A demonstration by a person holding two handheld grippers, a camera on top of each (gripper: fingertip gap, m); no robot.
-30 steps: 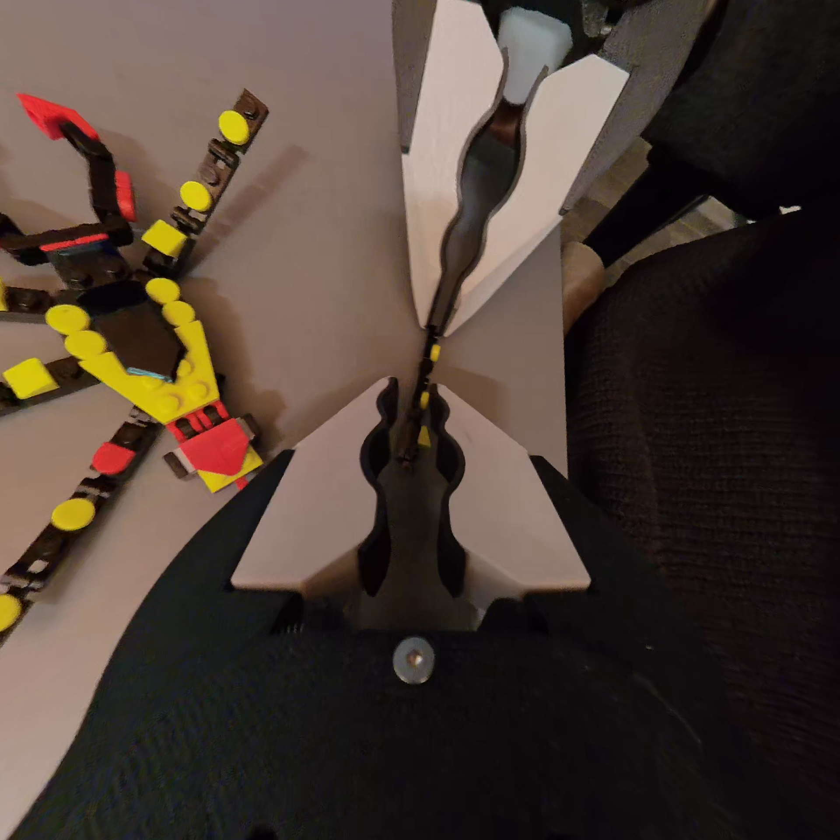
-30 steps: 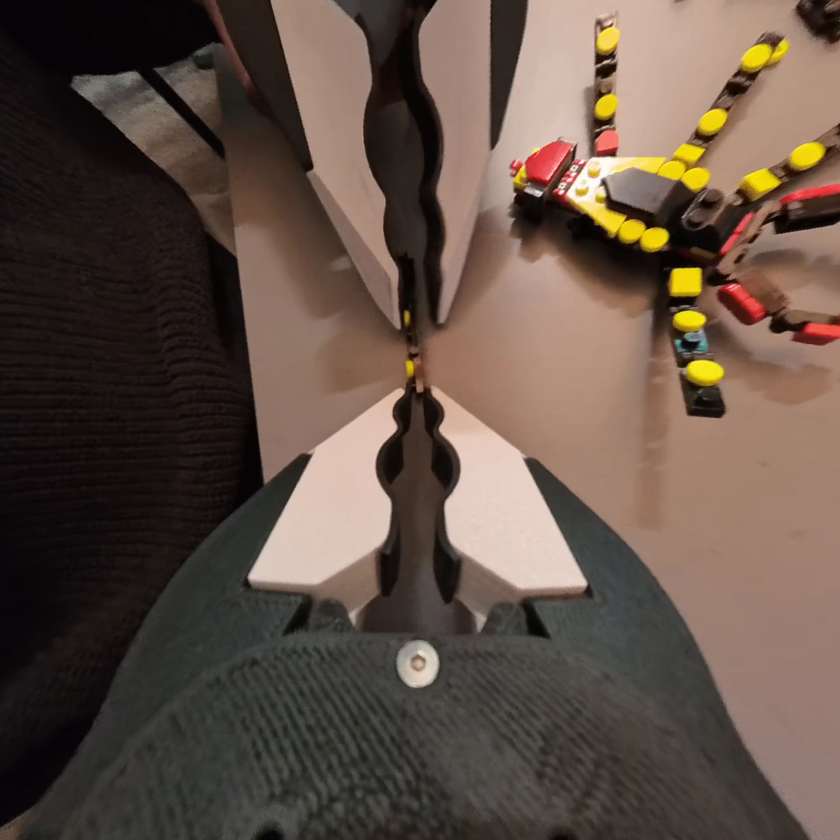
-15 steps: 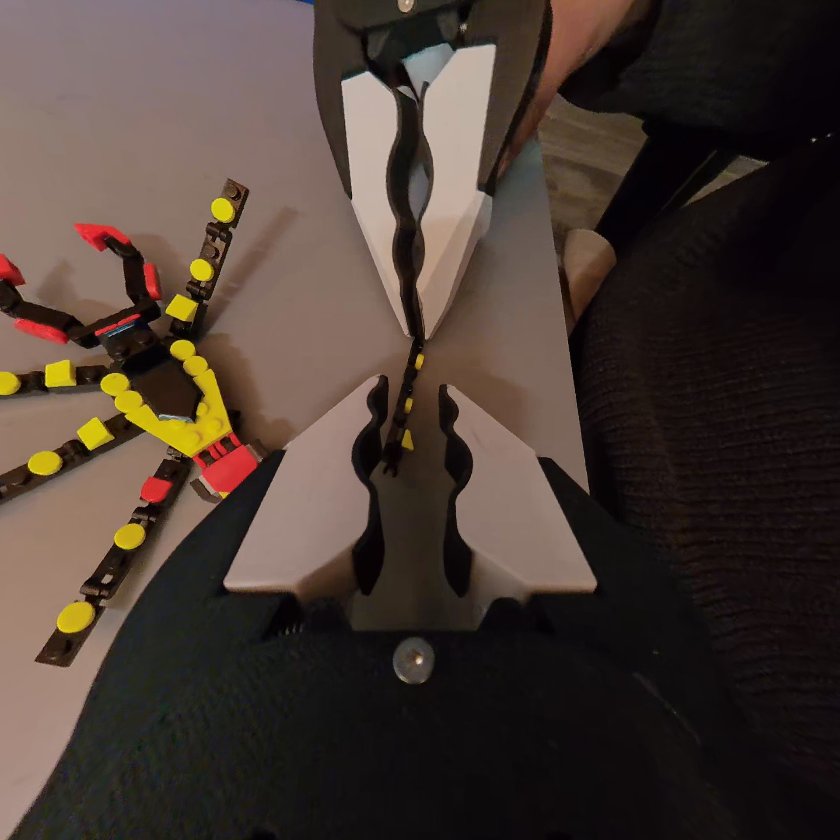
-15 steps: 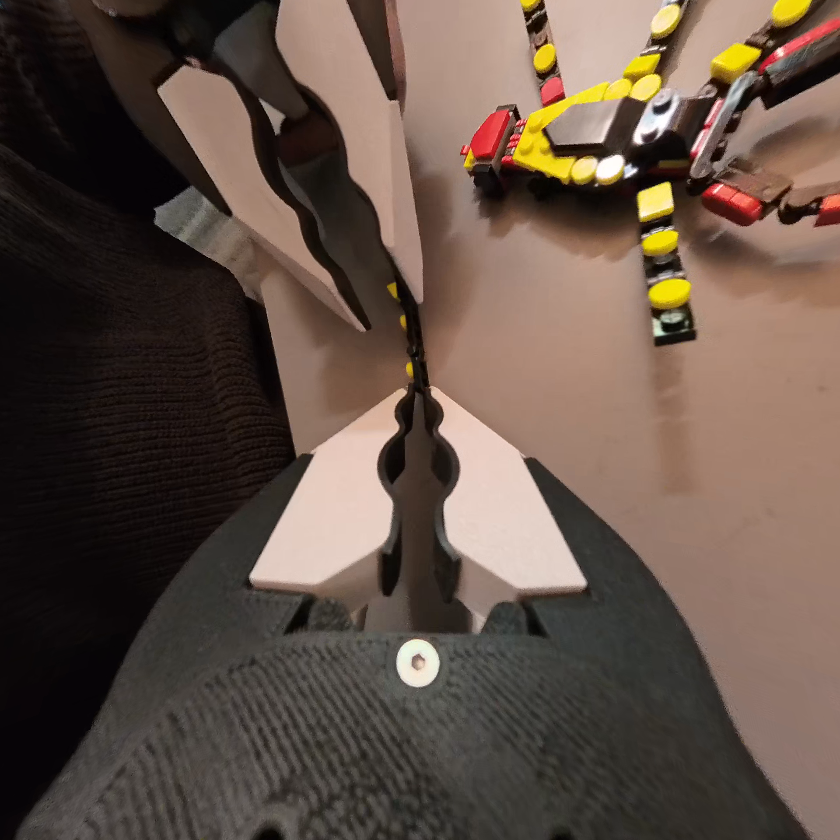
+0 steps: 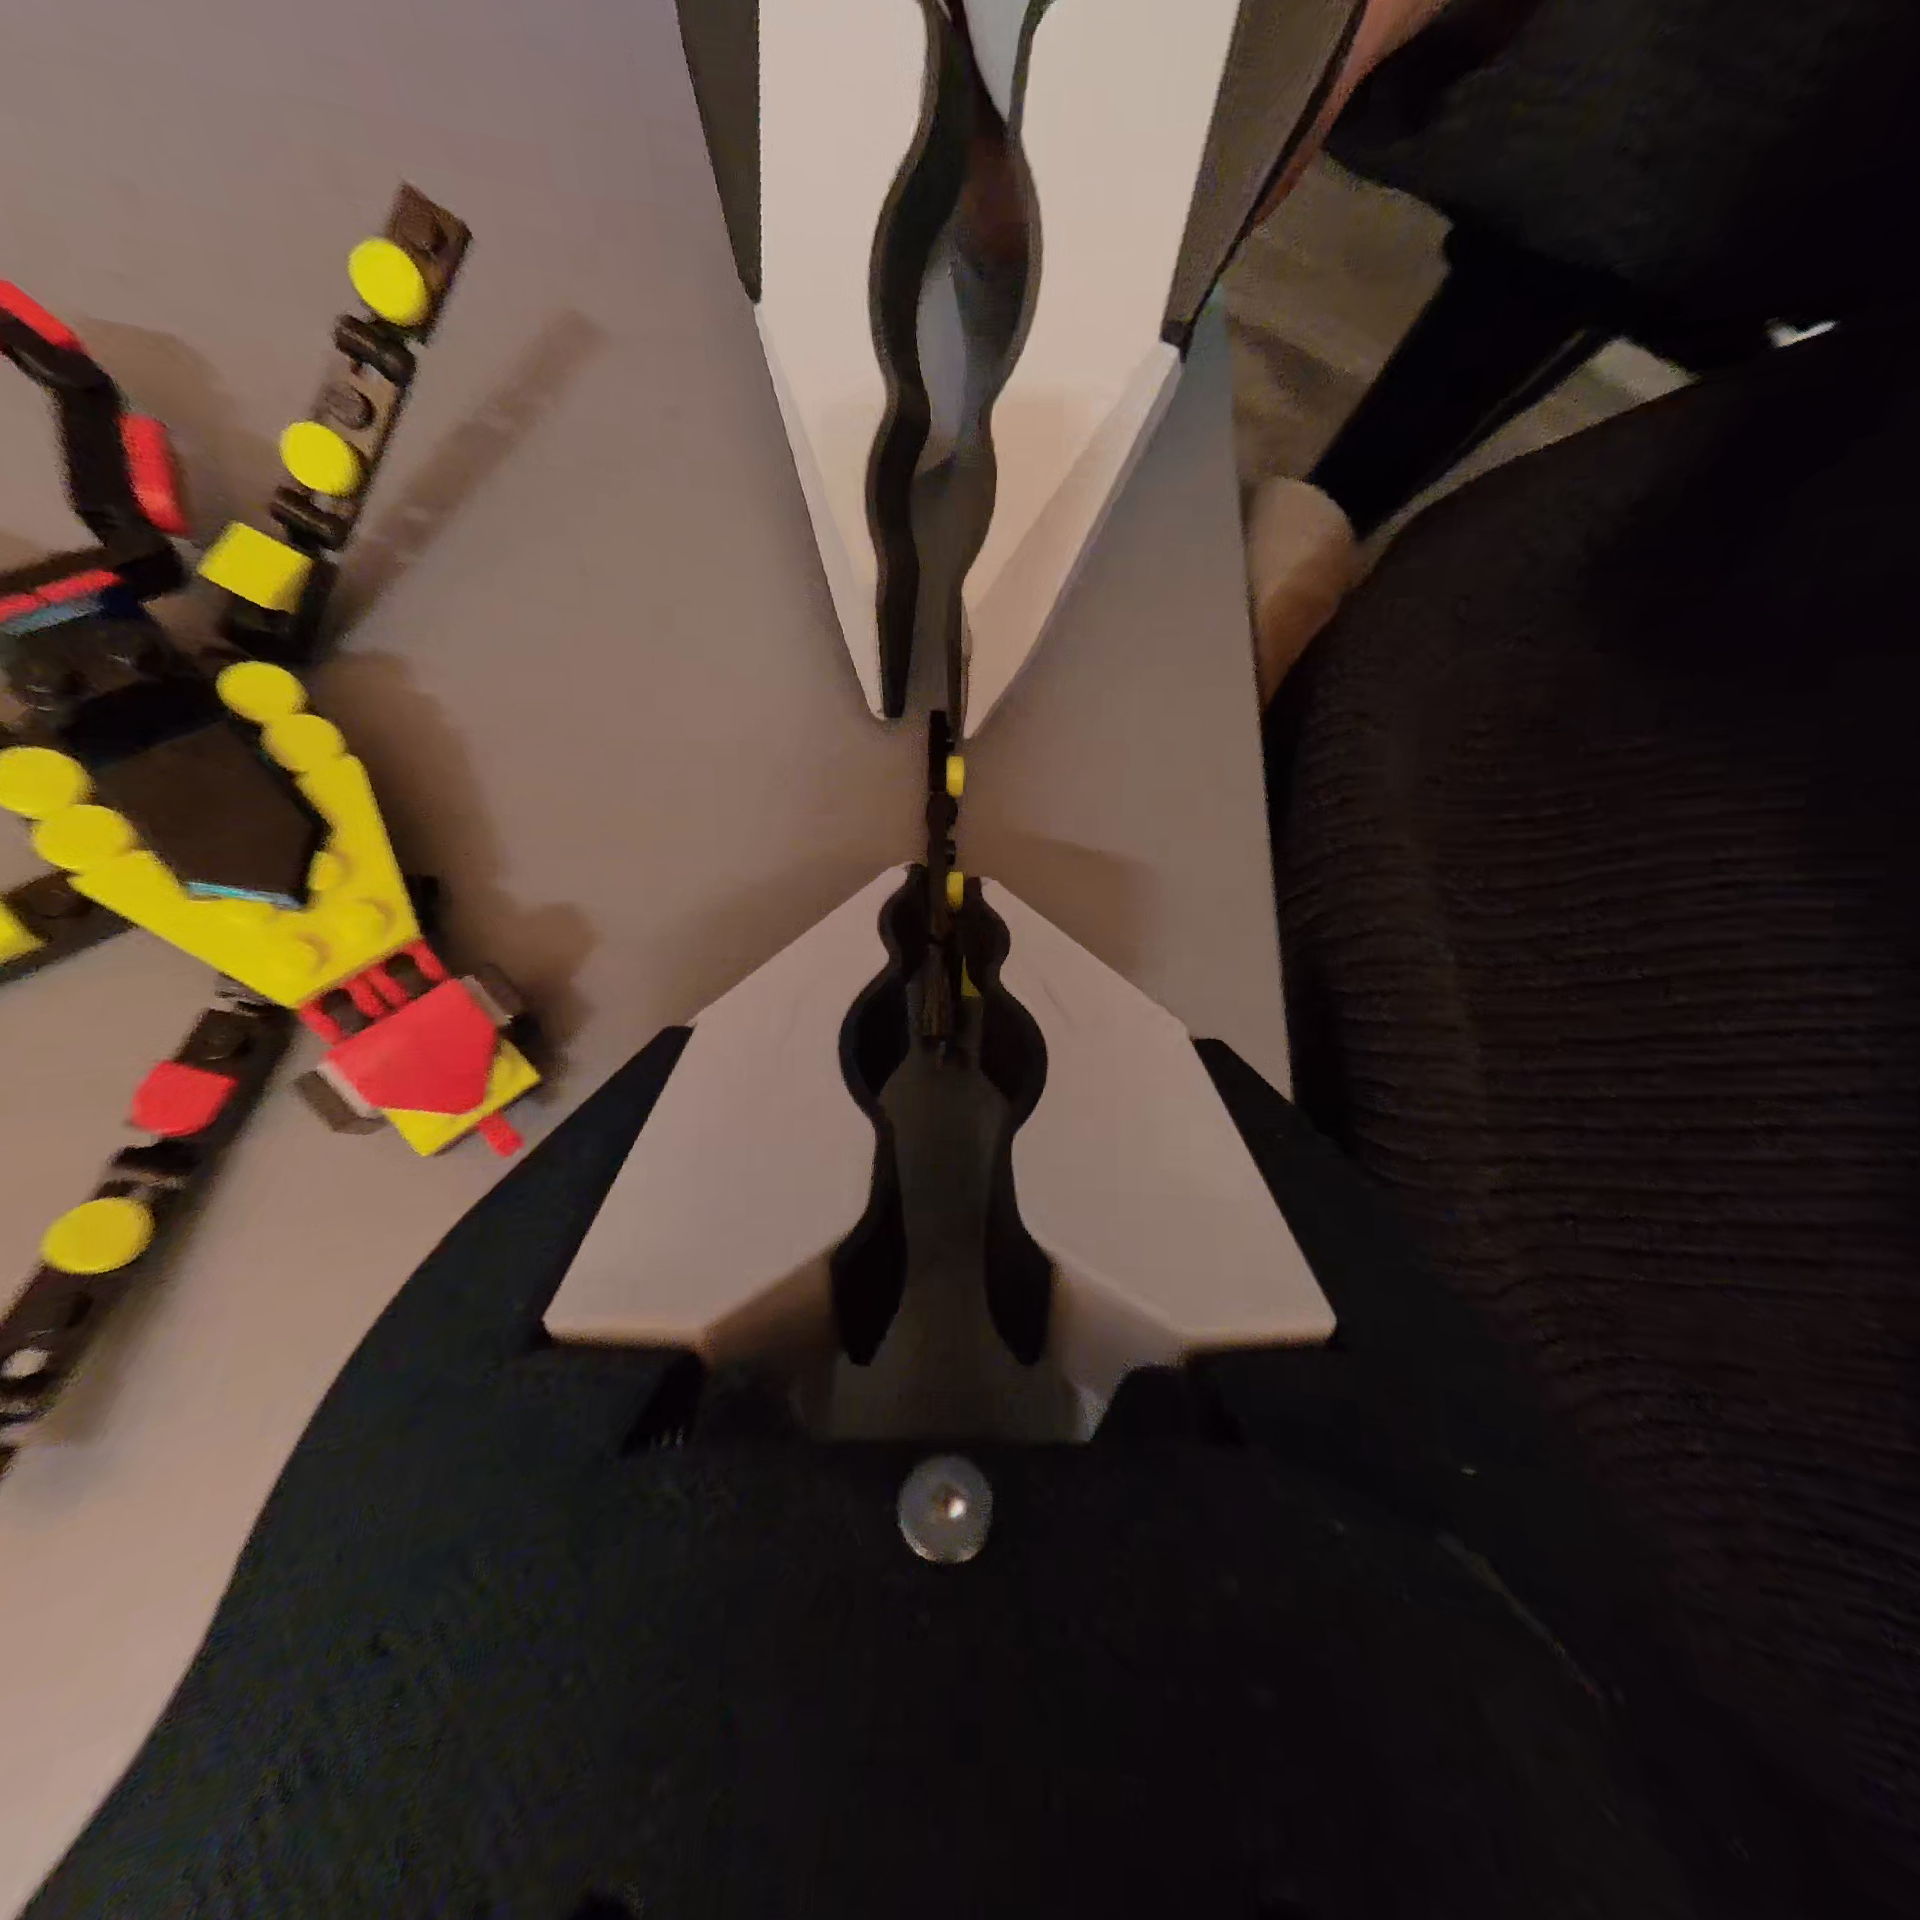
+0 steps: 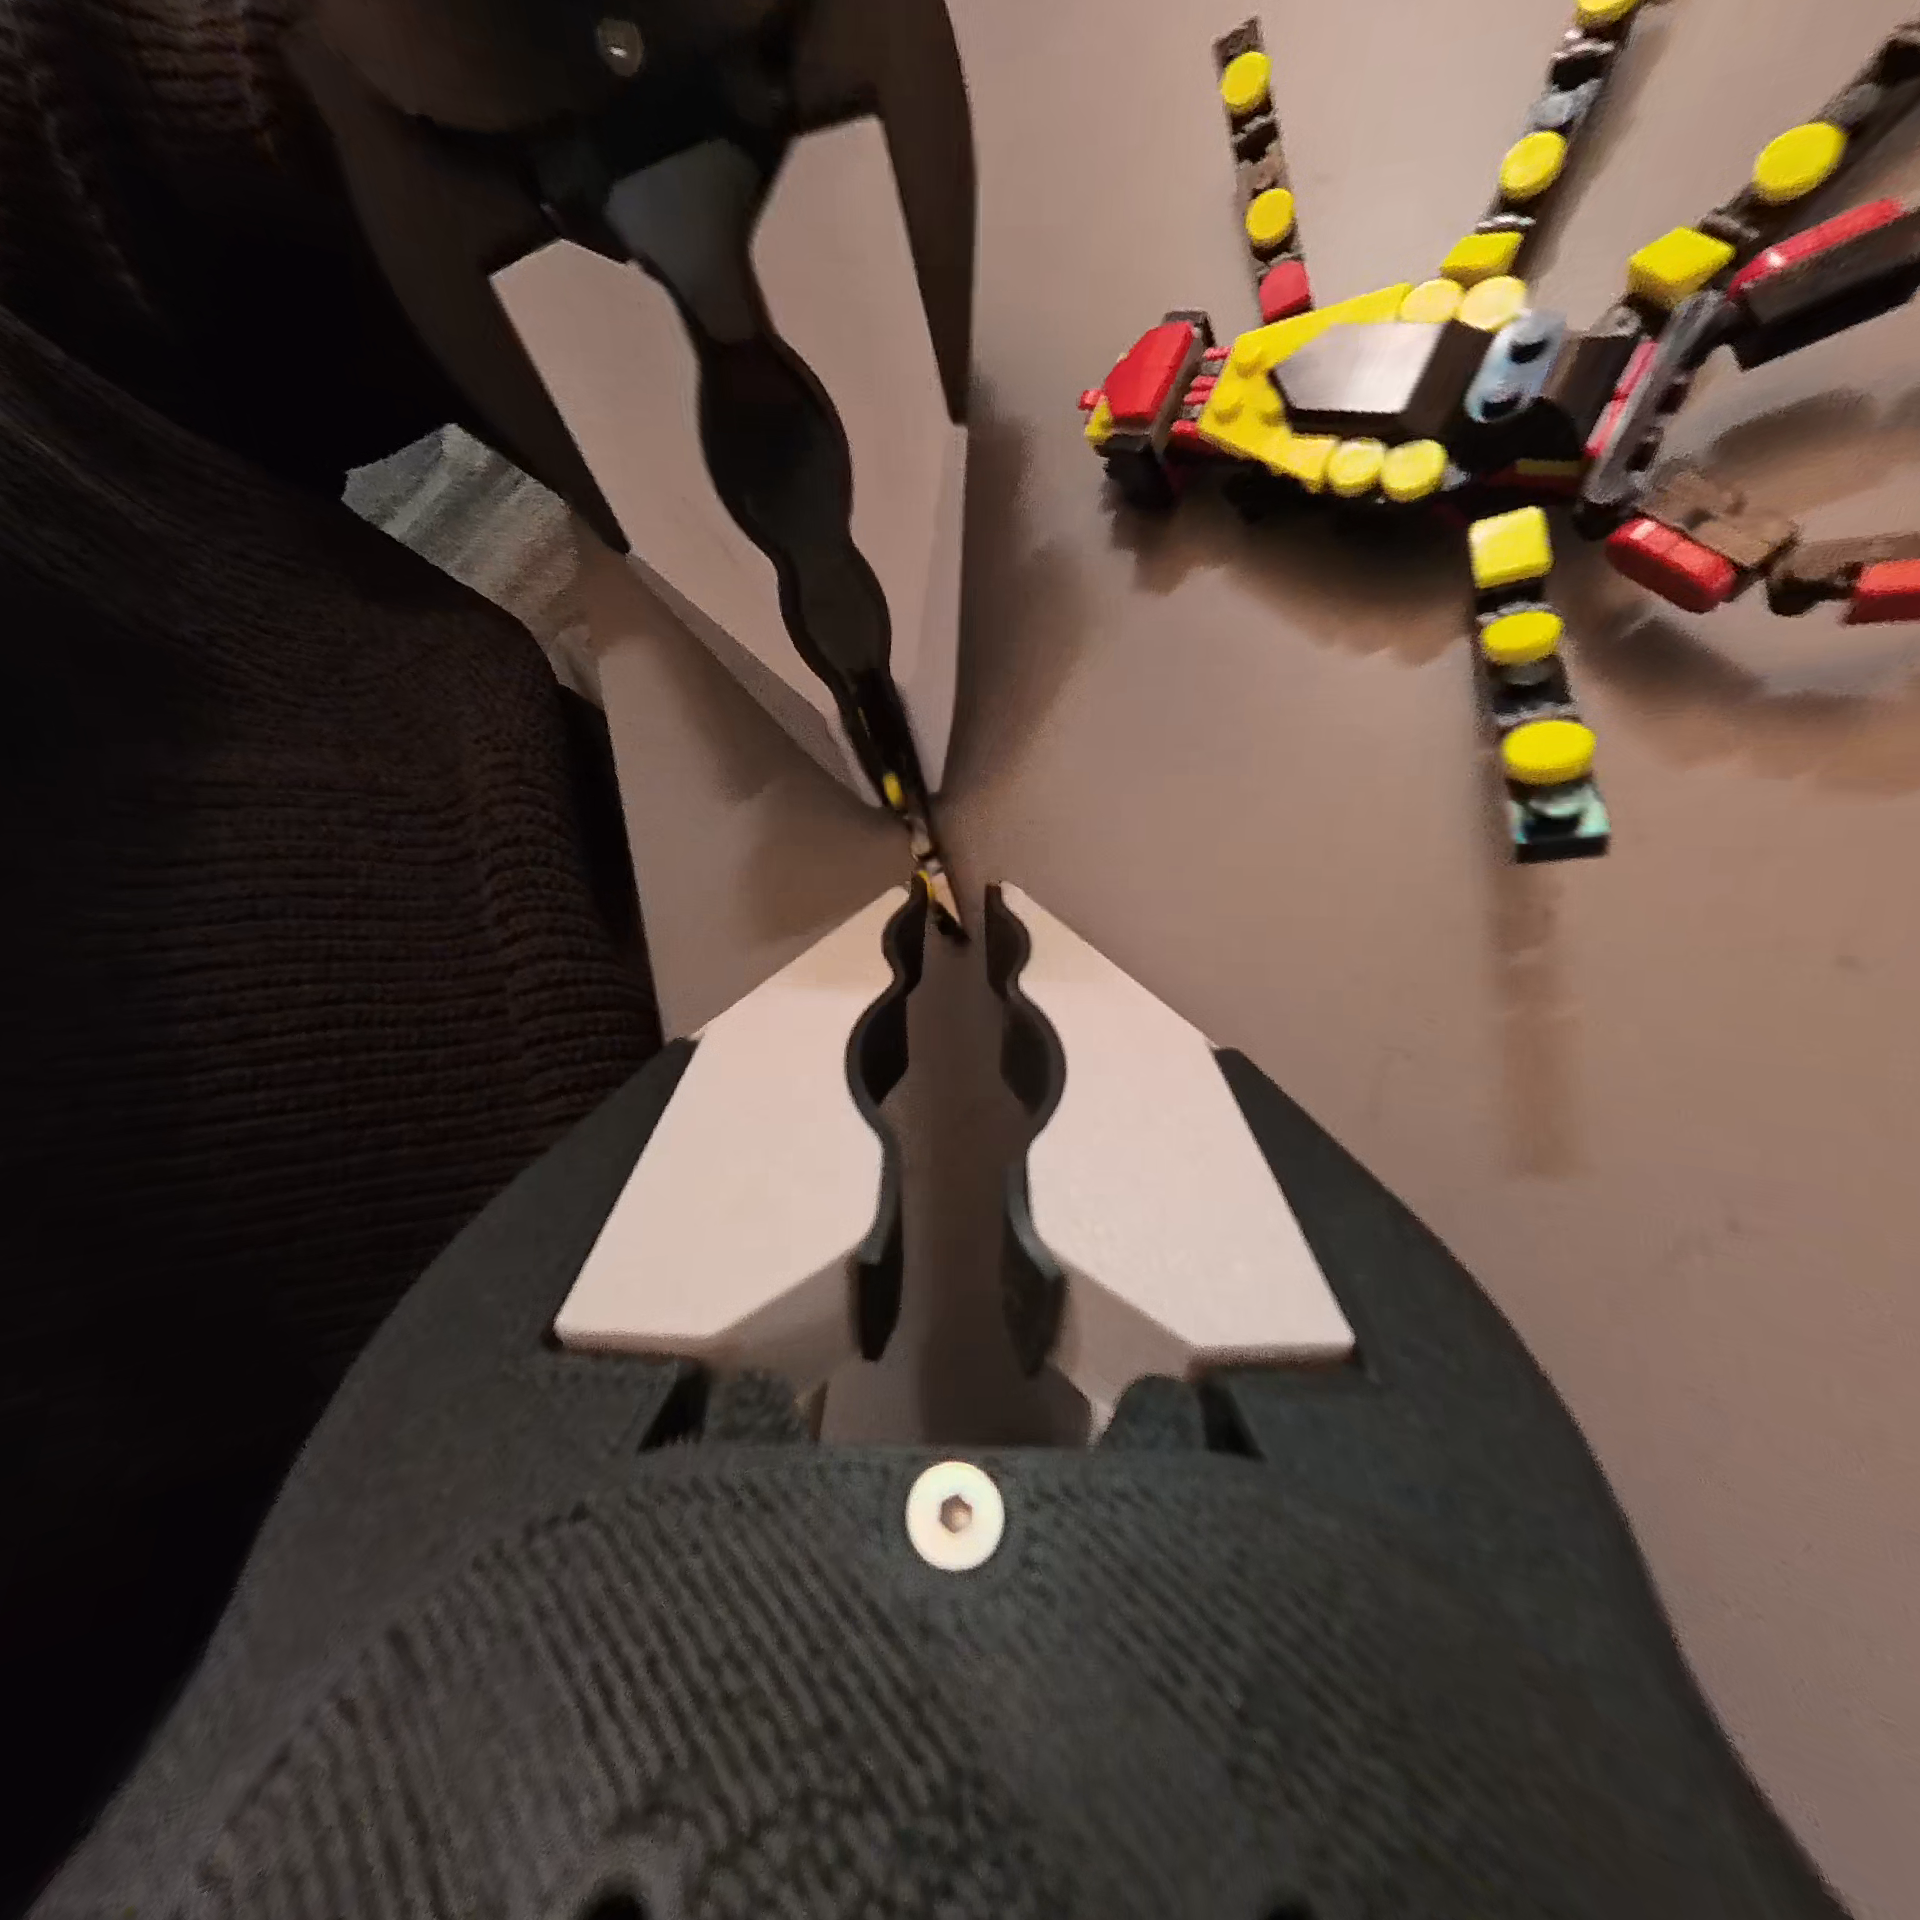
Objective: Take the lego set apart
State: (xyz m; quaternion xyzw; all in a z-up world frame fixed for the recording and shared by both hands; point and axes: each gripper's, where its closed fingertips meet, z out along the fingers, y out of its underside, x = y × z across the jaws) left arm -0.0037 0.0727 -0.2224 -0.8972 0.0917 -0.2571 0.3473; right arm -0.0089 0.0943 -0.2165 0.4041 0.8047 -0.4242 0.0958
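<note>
Grey and smooth, the desk [image 5: 623, 582] fills most of both views, with dark knitted fabric [image 5: 1610, 1039] along its edge and a strip of floor beyond that edge. On the desk lies the spider model [image 5: 260, 831], a yellow and black body with a red tail end and thin black legs dotted with yellow studs, spread flat. The two tools meet tip to tip above the desk, beside the spider model and near the desk's edge, each pointing at the other. Between them runs a loose leg piece [image 5: 943, 831], a narrow black strip with small yellow studs, seen edge-on and clear of the spider model. The left tool [image 5: 940, 904] has its jaws drawn narrow on the near end of the leg piece, which reaches back between its dark wavy pads. In the right wrist view the right tool [image 6: 954, 902] shows a slim gap at its tips, and the end of the leg piece [image 6: 925, 852] sits against its left finger [image 6: 904, 935]; whether it pinches the piece cannot be told from that view. In the left wrist view the far end of the piece disappears between the right tool's tips, which stand close together there.
</note>
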